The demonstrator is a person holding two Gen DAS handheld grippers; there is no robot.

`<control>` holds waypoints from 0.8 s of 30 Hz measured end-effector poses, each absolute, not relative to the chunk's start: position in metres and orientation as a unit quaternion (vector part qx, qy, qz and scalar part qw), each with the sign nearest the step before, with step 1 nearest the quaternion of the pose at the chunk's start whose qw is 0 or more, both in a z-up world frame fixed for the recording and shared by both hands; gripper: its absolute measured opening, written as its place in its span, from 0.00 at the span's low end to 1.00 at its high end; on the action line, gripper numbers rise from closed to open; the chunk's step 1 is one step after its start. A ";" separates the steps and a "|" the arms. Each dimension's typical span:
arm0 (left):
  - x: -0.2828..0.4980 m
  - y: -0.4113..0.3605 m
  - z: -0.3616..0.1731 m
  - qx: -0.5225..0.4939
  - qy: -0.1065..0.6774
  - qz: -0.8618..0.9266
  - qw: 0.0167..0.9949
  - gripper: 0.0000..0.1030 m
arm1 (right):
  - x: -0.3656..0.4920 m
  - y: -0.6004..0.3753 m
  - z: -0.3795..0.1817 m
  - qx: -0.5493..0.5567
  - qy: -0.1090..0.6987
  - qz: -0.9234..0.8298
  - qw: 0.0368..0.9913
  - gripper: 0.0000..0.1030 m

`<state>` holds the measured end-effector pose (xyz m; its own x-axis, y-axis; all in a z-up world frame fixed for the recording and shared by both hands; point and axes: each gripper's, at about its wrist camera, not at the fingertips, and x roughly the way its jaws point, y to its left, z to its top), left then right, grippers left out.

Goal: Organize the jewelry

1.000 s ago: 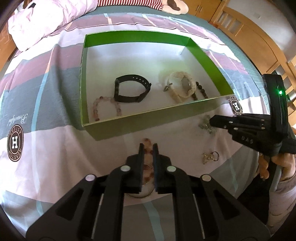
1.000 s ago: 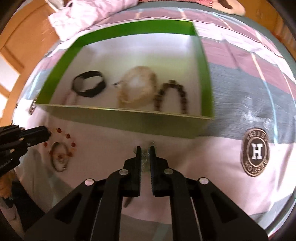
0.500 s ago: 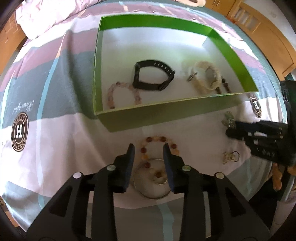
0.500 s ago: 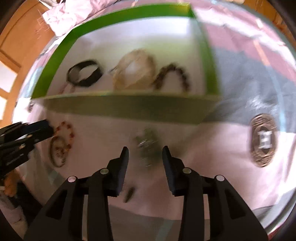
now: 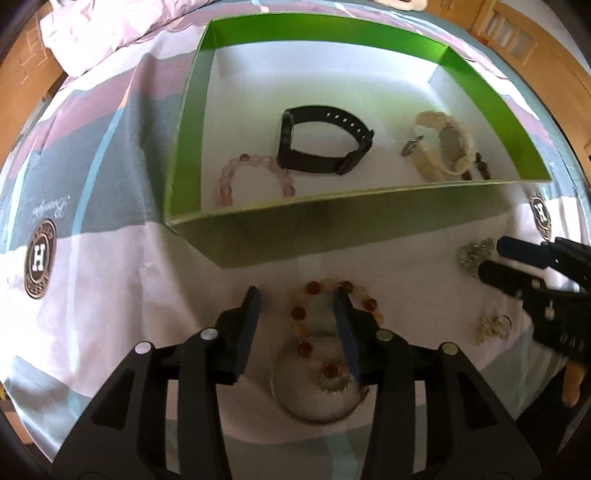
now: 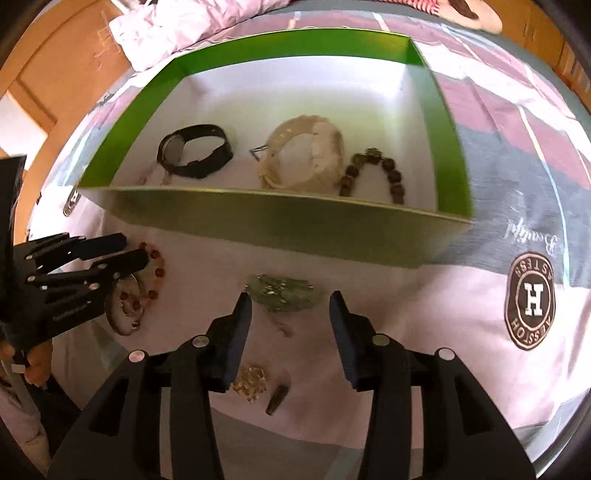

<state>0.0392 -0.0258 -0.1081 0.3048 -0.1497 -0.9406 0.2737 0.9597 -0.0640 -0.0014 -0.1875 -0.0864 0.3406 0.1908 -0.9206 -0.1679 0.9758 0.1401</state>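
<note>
A green box (image 5: 369, 229) (image 6: 280, 225) lies on the bed and holds a black watch (image 5: 321, 144), a pink bead bracelet (image 5: 255, 177), a cream bracelet (image 5: 443, 147) and a dark bead bracelet (image 6: 373, 173). My left gripper (image 5: 297, 295) is open and straddles a red-orange bead bracelet (image 5: 314, 314) lying on a silver bangle (image 5: 317, 410). My right gripper (image 6: 290, 299) is open just in front of a green stone piece (image 6: 284, 291). A gold earring (image 6: 251, 380) lies between its fingers.
A small dark piece (image 6: 277, 398) lies beside the gold earring. A small ring piece (image 5: 495, 326) lies near my right gripper in the left wrist view. The striped bedsheet (image 5: 92, 258) has round logo patches. A crumpled pink duvet (image 6: 192, 26) lies behind the box.
Both grippers have opened from shut. The left one has let go over the red-orange bead bracelet and the right one over the green stone piece; both drew back a little.
</note>
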 end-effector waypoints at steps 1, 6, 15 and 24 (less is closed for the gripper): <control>0.038 -0.028 -0.108 0.059 0.570 -0.132 0.809 0.48 | -0.002 -0.180 -0.087 -0.004 0.556 0.111 0.823 0.43; 0.034 -0.041 -0.109 0.107 0.554 -0.133 0.815 0.40 | 0.002 -0.164 -0.094 -0.040 0.542 0.105 0.833 0.42; 0.035 -0.037 -0.098 0.099 0.552 -0.136 0.817 0.07 | 0.004 -0.161 -0.083 -0.036 0.529 0.124 0.839 0.07; 0.026 -0.038 -0.077 0.109 0.527 -0.143 0.830 0.07 | 0.000 -0.179 -0.071 -0.009 0.521 0.116 0.846 0.03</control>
<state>0.0264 -0.0381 -0.0766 0.4027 -0.1224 -0.9071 0.3519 0.9356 0.0300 0.0002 -0.1789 -0.0710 0.4305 0.1870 -0.8830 -0.2065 0.9728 0.1053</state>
